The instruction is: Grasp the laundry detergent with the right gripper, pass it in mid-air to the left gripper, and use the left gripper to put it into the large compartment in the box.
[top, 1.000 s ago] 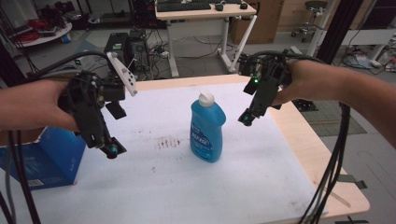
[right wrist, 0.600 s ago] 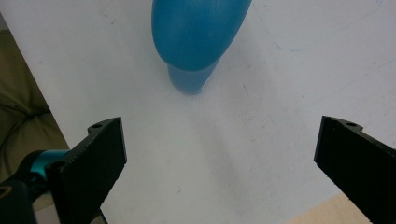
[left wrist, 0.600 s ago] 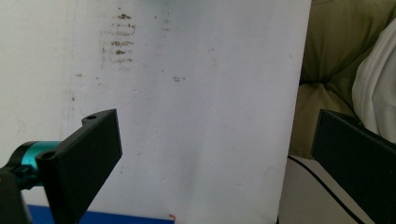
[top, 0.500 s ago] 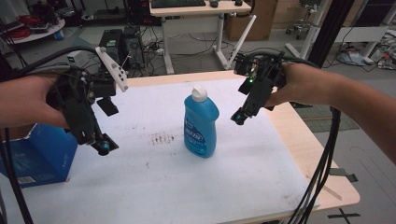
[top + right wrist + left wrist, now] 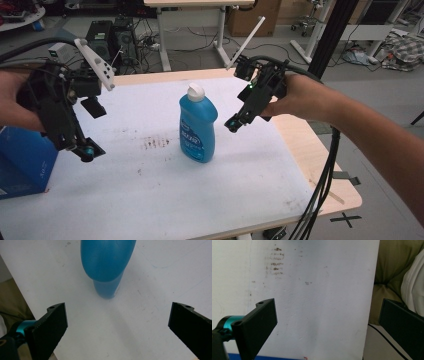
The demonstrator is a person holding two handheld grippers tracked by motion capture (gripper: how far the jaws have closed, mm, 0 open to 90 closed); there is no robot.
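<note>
Black fingers of your left gripper [image 5: 86, 150] stand wide apart with nothing between them, above the white bench [image 5: 150, 200] near brown stains [image 5: 156, 143]. To their right, well apart, the blue dish soap bottle [image 5: 197, 125] stands upright. Just right of it, your right gripper [image 5: 233, 123] also has its fingers spread wide, empty, bottle ahead of them.

Right gripper above a blue bottle on the white table

The right gripper [image 5: 117, 325] has its two black jaws spread wide, one at each lower corner, with nothing between them but the white table top [image 5: 155, 277]. The blue bottle [image 5: 107, 265] stands further ahead, apart from both jaws (its top is cut off by the frame), and a teal ring sits beside the left jaw.
</note>
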